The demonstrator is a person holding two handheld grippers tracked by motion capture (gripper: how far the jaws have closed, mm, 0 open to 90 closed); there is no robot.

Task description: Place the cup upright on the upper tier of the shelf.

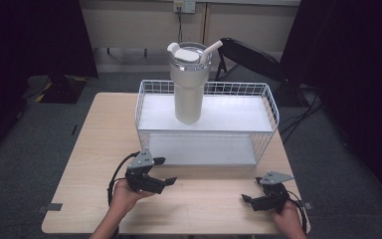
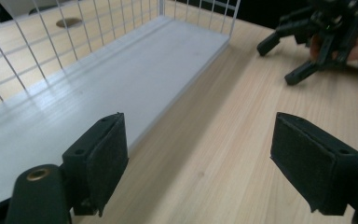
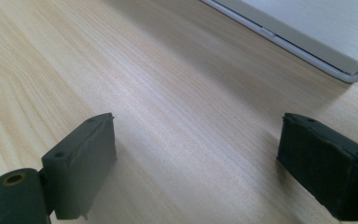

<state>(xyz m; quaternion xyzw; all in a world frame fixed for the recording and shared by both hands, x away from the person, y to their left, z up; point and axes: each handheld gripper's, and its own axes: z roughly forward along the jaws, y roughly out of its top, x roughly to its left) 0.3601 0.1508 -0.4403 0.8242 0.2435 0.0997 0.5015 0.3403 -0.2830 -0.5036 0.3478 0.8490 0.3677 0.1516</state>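
The tumbler [image 1: 189, 84] is standing upright on the upper shelf of the white wire rack [image 1: 273, 112], at the far side of the tabletop [image 1: 94, 149], well apart from both tongs. It is looking like a tall insulated cup with a clear lid [image 1: 189, 53] and a bent straw [image 1: 212, 50] (probably stiff, smooth-walled and top-heavy if filled), so its tapered lower body is seeming the safest place to take hold, not the lid or straw.

The left tongs [image 1: 163, 171] are hovering near the rack's front edge with the 2 jaws apart and nothing between them; no earlier picture is showing their motion. The right tongs [image 1: 249, 190] are sitting low over bare wood, jaws apart and empty too.

The rack's wire walls are rising around the shelf on 3 sides, so a reach is likely needing to come in from the open front or from above. A dark chair [image 1: 248, 57] is standing behind the rack.
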